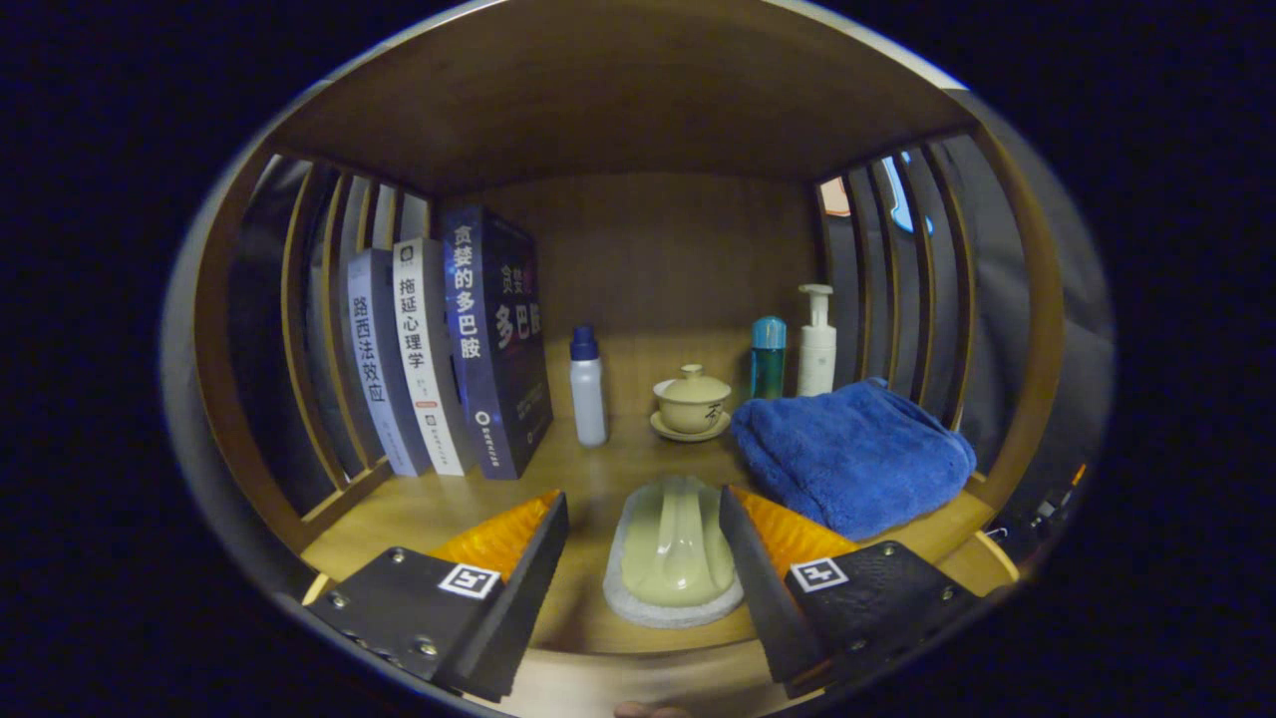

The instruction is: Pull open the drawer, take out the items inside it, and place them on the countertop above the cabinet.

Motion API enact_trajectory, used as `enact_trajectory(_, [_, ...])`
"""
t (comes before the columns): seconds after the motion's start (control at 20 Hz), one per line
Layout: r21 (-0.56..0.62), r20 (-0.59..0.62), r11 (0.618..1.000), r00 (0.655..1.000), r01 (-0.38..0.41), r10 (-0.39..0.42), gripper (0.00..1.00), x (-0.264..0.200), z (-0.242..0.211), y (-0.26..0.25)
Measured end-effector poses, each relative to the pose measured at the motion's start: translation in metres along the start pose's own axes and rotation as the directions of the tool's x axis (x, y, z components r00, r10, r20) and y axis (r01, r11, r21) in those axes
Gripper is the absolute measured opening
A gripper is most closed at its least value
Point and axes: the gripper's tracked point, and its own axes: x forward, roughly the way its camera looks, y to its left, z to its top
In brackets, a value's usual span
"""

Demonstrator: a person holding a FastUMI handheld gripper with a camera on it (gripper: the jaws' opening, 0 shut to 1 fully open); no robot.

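The gripper (643,504) has its fingers spread apart, with a pale green moulded plastic scrubber on a white pad (675,553) lying between them on the wooden countertop (588,479). Neither finger touches the scrubber; a gap shows on each side.

Just beyond the right finger, a folded blue terry towel (852,454) rests on the countertop. Behind it, against the slatted side panel, stand a teal bottle with a blue cap (768,359) and a white pump bottle (816,344), side by side.

Beyond the scrubber, a cream ceramic lidded cup on a saucer (691,402) sits near the back panel. To its left stands a white bottle with a dark blue cap (587,387).

Further left, three upright books (449,349) lean together against the slatted left side.
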Motion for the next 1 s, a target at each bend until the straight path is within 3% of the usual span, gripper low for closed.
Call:
enact_trajectory(0.45, [-0.031, 0.017, 0.997, 0.997, -0.071, 0.071, 0.91, -0.099, 0.025, 0.0])
enact_trajectory(0.6, [0.015, 0.023, 0.997, 0.997, -0.079, 0.079, 0.91, -0.135, 0.028, -0.005])
enact_trajectory(1.0, [0.05, -0.016, 0.996, 0.997, -0.077, 0.078, 0.94, -0.203, -0.002, -0.028])
